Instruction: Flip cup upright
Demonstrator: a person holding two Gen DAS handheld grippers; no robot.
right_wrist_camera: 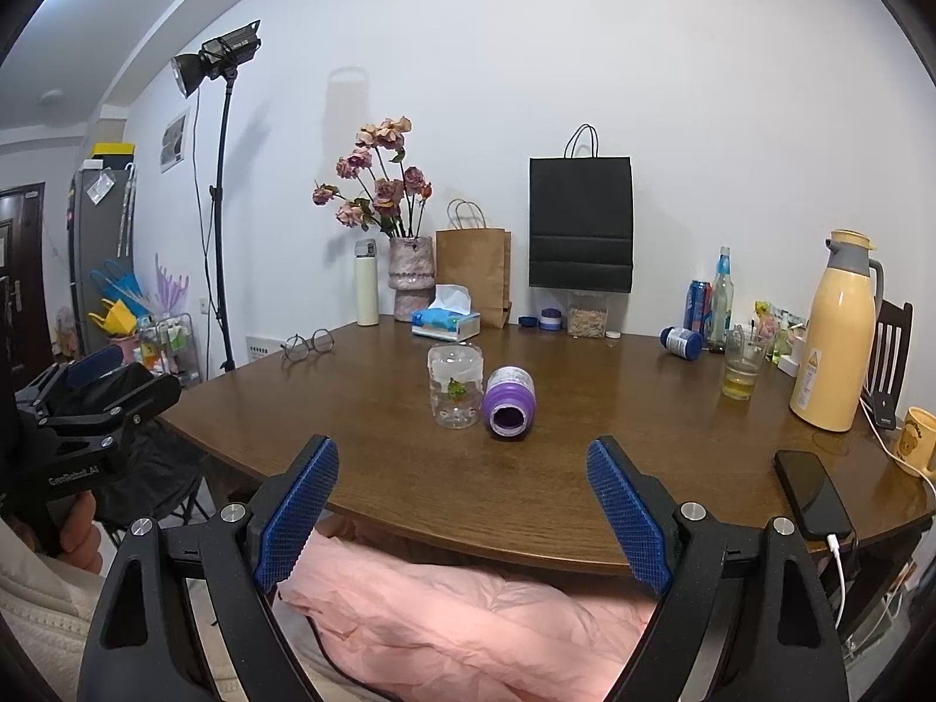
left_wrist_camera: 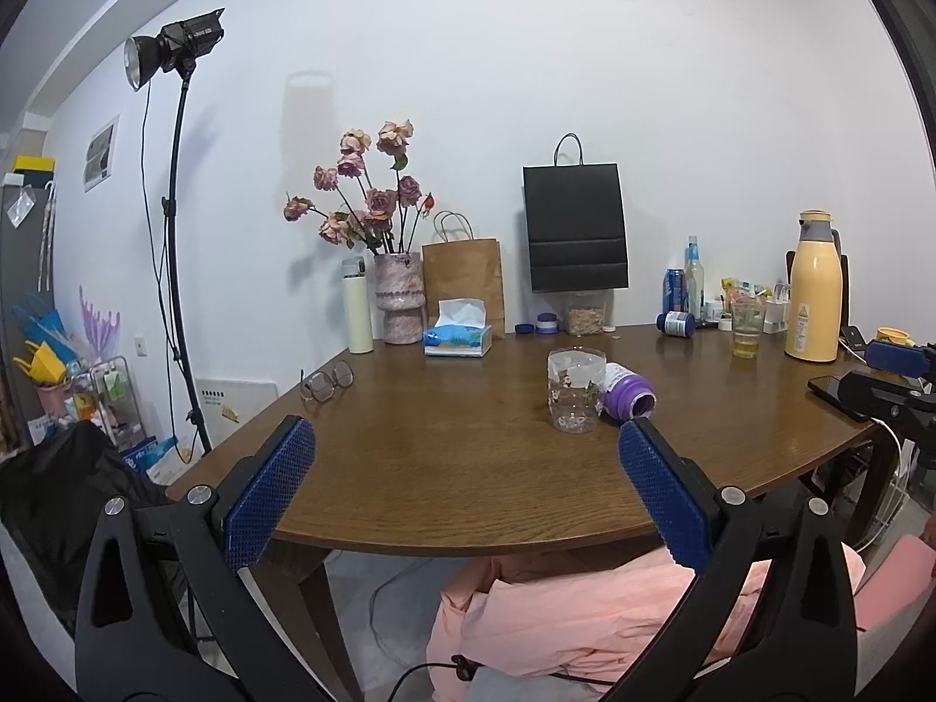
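A purple and white cup lies on its side on the brown table, its open mouth facing me; it also shows in the left wrist view. A clear plastic cup with small prints stands just left of it, touching or nearly so, also in the left wrist view. My right gripper is open and empty, held before the table's near edge, short of the cups. My left gripper is open and empty, also before the near edge, left of the cups.
At the back stand a vase of dried roses, a white flask, a tissue box, paper bags, jars, bottles and a glass. A yellow thermos, mug and phone sit right. Glasses lie left.
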